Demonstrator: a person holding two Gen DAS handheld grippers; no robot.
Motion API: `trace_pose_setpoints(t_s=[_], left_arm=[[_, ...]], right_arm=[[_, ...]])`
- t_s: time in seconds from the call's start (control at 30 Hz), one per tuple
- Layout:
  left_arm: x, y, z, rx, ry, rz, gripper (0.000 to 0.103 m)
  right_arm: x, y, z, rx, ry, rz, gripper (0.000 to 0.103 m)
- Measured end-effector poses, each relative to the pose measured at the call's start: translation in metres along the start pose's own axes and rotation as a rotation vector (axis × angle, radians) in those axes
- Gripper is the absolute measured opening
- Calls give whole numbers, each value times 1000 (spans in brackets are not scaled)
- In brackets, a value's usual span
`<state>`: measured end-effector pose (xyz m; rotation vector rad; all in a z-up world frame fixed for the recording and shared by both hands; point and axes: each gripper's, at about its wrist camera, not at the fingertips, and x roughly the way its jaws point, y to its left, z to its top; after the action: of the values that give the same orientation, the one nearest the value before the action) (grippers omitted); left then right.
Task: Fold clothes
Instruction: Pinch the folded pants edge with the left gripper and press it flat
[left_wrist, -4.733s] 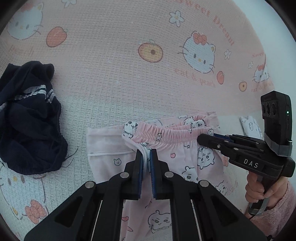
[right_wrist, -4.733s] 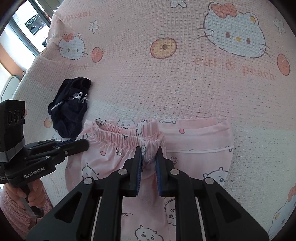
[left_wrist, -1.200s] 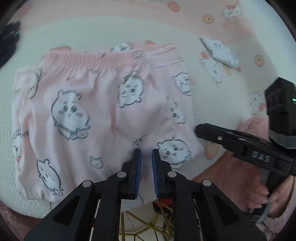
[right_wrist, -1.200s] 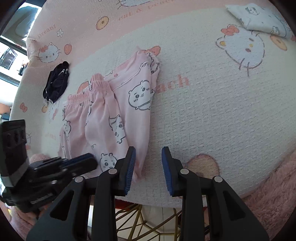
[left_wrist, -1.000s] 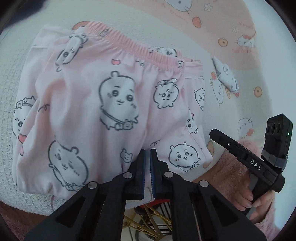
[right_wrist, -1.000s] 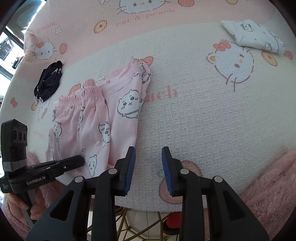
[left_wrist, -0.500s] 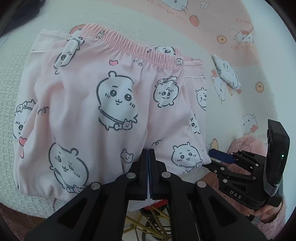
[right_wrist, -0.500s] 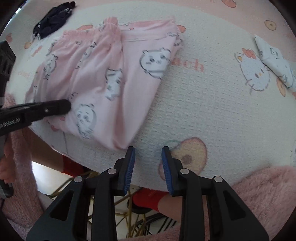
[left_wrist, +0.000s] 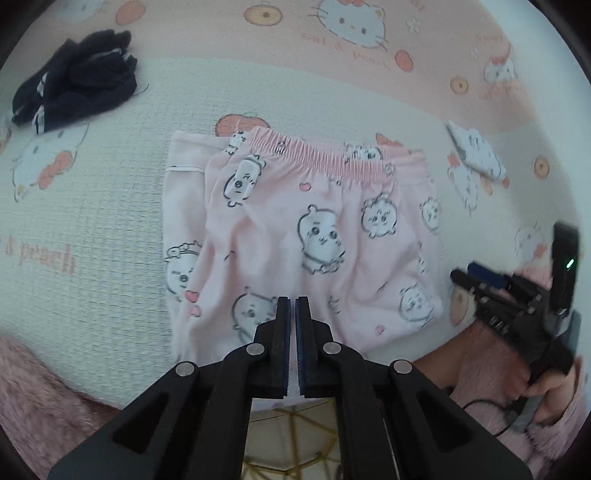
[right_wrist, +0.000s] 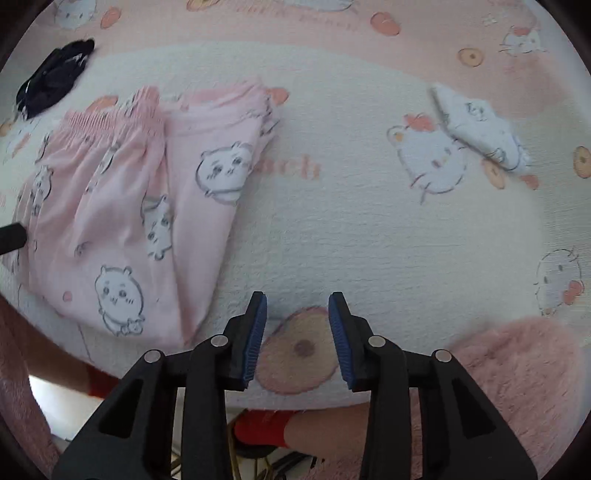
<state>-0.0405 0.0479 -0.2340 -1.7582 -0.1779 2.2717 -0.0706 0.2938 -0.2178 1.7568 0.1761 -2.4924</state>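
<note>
A pink-and-white waffle-weave blanket printed with cartoon cats and peaches (left_wrist: 110, 206) covers the whole work surface. On it, near the front edge, lies the folded pair of pale pink pyjama trousers with white cartoon-animal prints (left_wrist: 314, 236), its gathered elastic waistband on the far side and a plainer layer showing along one side. In the right wrist view the same trousers sit off to the left, flat on the blanket.

A crumpled dark navy garment with thin white stripes (left_wrist: 74, 77) rests well apart from the trousers, toward the far left corner. A small folded white cloth with cartoon prints (right_wrist: 480, 129) lies on the far right side (also well clear of the trousers).

The left gripper (left_wrist: 291, 314) hangs over the near hem of the trousers with its jaws closed to a thin slit; whether fabric is pinched between them cannot be told. The right gripper (right_wrist: 297, 325), seen over bare blanket beside the trousers, has its blue-padded jaws opening, with nothing between them. A hand in a fluffy pink sleeve (left_wrist: 546, 391) holds it.
</note>
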Motion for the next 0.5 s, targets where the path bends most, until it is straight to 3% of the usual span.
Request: trace_pose_setpoints(t_s=[0.03, 0.13, 0.23, 0.43, 0.5], left_arm=[[-1, 1, -1, 34, 14, 34, 4], [8, 3, -2, 47, 51, 56, 4], [24, 11, -5, 27, 112, 99, 4], [13, 32, -2, 14, 119, 163, 4], [7, 42, -2, -7, 114, 229, 4]], right_arm=[[-4, 10, 3, 5, -19, 83, 36], [2, 67, 6, -117, -28, 185, 36], [18, 93, -1, -220, 25, 122, 35], [8, 73, 0, -141, 26, 86, 40], [4, 62, 1, -101, 28, 61, 42]])
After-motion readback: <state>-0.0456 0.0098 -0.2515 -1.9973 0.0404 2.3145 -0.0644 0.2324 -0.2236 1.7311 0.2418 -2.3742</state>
